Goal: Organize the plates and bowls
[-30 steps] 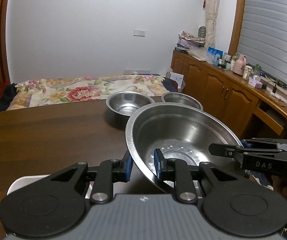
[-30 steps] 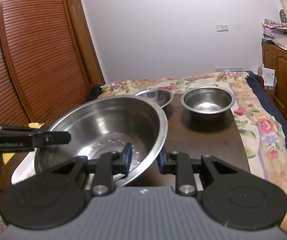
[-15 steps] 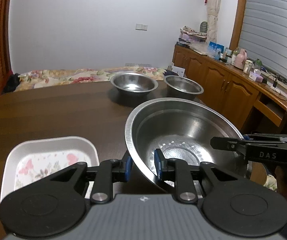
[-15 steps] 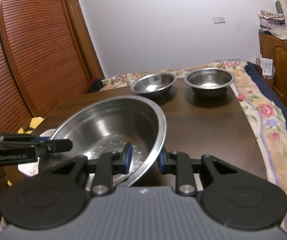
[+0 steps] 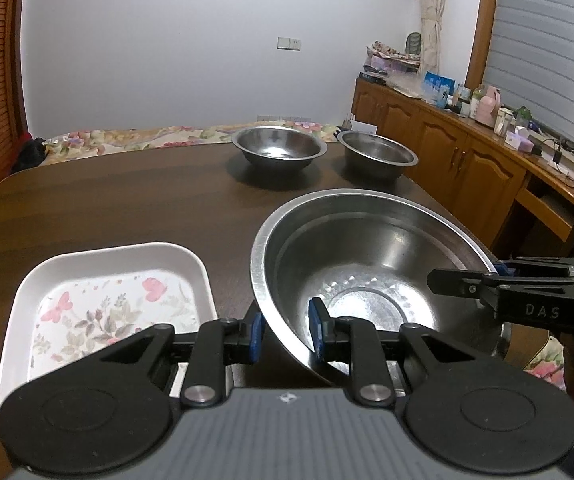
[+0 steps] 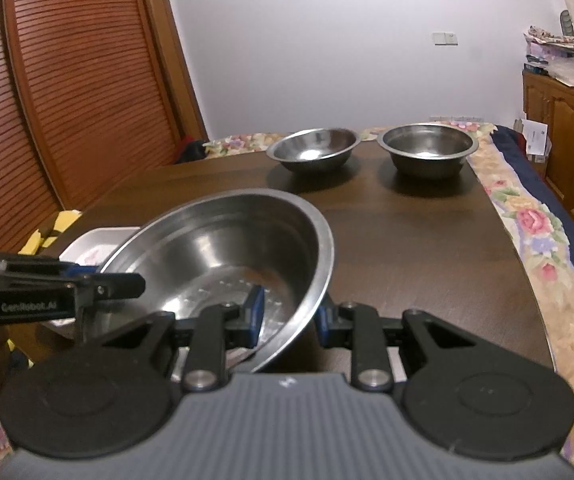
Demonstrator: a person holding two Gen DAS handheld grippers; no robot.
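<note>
Clamping the large steel basin (image 5: 367,264) by its rim, my left gripper (image 5: 285,330) pinches the left edge and my right gripper (image 6: 289,312) the opposite edge. Basin sits over the dark wooden table (image 5: 127,200), just beside the white floral tray (image 5: 107,300). Two smaller steel bowls (image 5: 279,148) stand side by side at the far end.

Pretty dim indoor light from overhead, cool grey cast. Glare spots inside the big steel bowl (image 5: 367,264), soft shadows under the far bowls (image 6: 313,154). Heavy fisheye bending at edges, dark corners, slightly soft overall.
</note>
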